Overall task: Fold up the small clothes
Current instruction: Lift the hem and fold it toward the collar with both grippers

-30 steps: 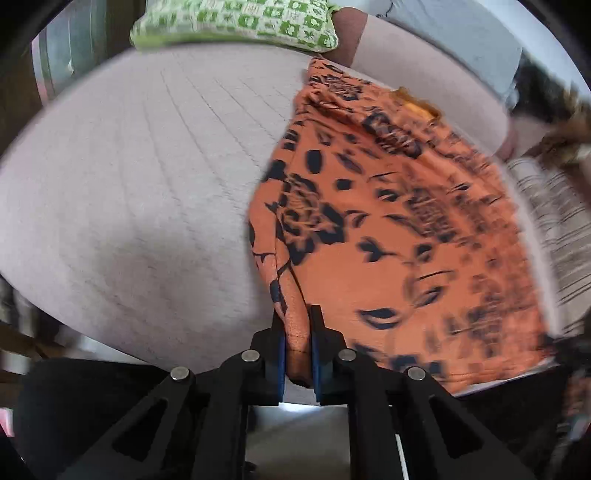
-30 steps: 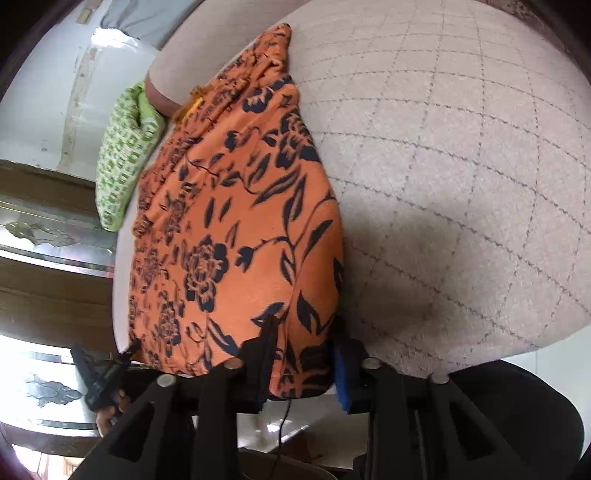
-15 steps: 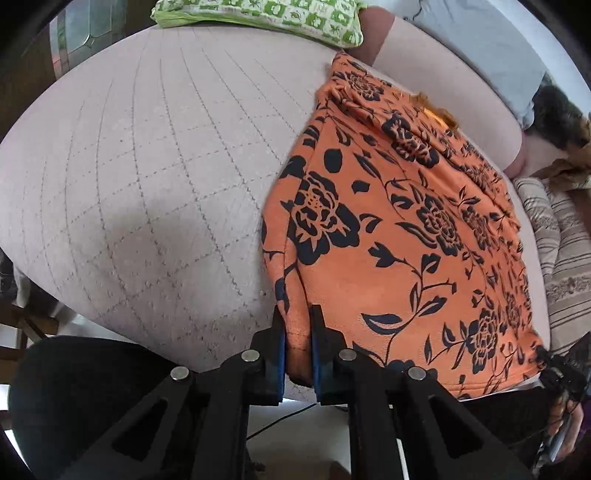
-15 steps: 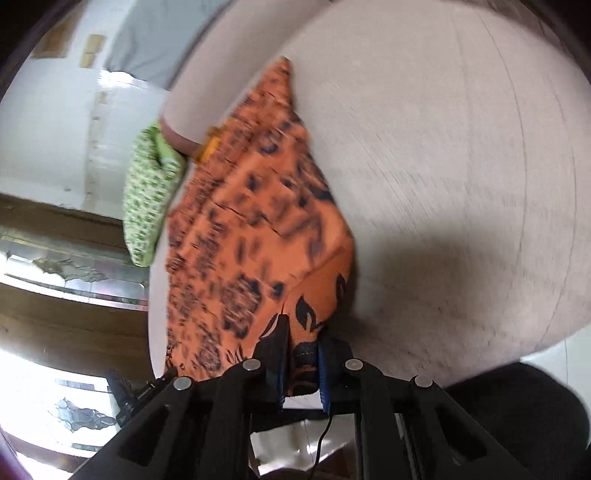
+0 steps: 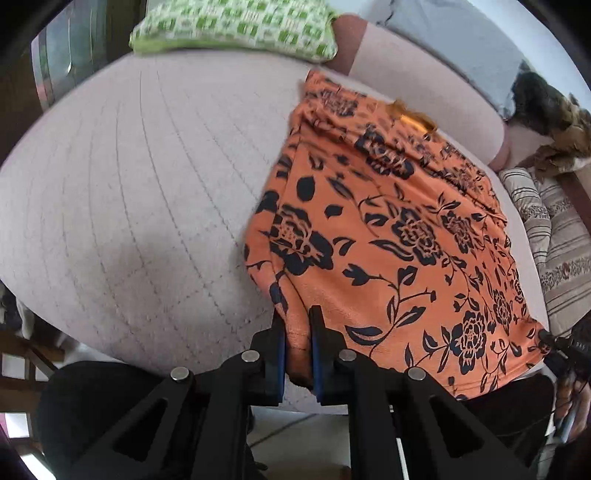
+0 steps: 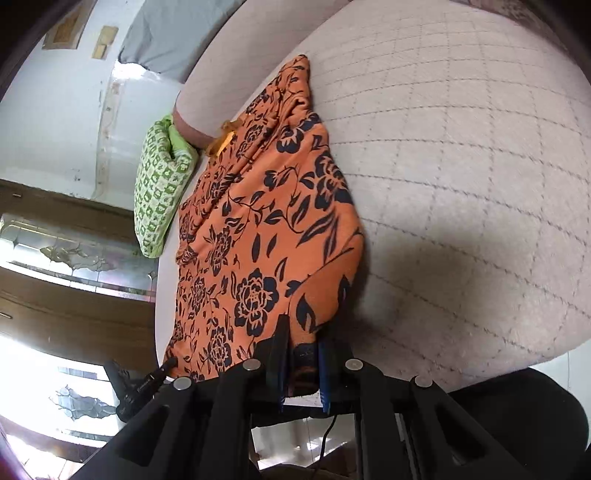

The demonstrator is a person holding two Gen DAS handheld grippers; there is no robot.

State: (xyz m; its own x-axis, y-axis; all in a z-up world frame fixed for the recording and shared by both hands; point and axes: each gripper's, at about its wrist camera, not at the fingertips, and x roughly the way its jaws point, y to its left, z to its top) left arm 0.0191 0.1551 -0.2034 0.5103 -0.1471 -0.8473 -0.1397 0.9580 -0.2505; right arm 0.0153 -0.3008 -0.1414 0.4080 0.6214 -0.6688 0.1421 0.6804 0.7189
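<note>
An orange garment with a dark blue flower print lies spread on a pale pink quilted bed. My left gripper is shut on its near left corner at the bed's front edge. My right gripper is shut on the near right corner of the same garment. The garment stretches from both grippers away toward the headboard, with folds bunched at its far end. Each gripper shows as a dark shape at the edge of the other's view.
A green-and-white patterned pillow lies at the far end of the bed, also in the right wrist view. A striped cushion and a furry brown thing lie to the right. Wooden furniture with glass panels stands left.
Both grippers stay shut on the garment's near corners. The views shifted slightly as the garment was pulled and settled flat toward the front edge; the right wrist view went from blurred to steady.
</note>
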